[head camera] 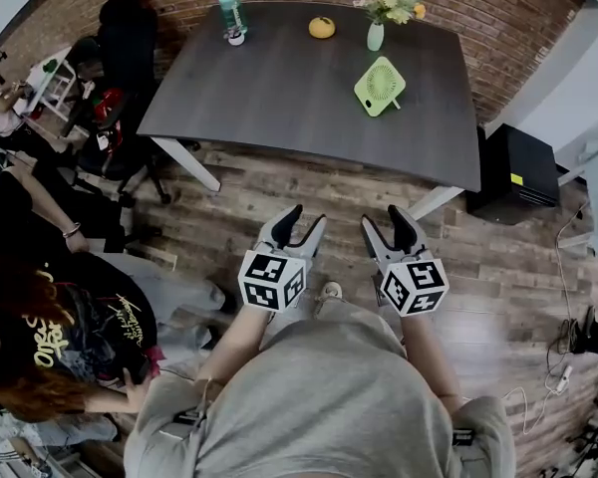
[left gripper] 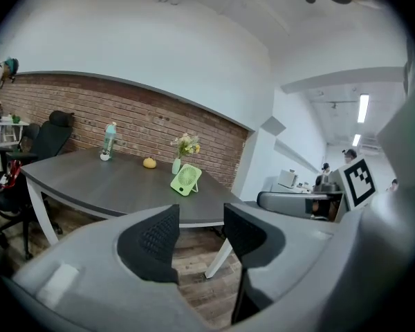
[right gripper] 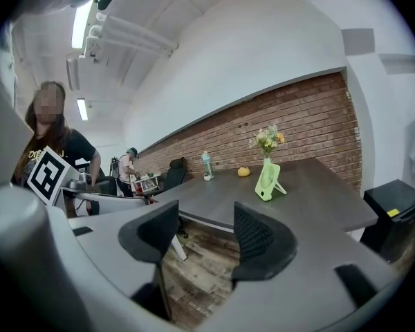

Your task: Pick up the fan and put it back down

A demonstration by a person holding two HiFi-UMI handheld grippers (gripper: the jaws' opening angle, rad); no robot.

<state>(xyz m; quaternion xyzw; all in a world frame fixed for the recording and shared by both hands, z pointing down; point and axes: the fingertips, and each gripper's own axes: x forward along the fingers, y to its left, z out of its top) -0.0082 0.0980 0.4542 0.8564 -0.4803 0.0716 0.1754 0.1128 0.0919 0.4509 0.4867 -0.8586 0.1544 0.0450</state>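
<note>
Fan (head camera: 380, 86) stands well beyond left tongs (head camera: 307, 217), right tongs (head camera: 383, 217).

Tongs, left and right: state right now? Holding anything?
Left tongs: open, nothing between the jaws.
Right tongs: open, nothing between the jaws.

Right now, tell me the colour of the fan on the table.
The fan is light green, clearest in the head view.
</note>
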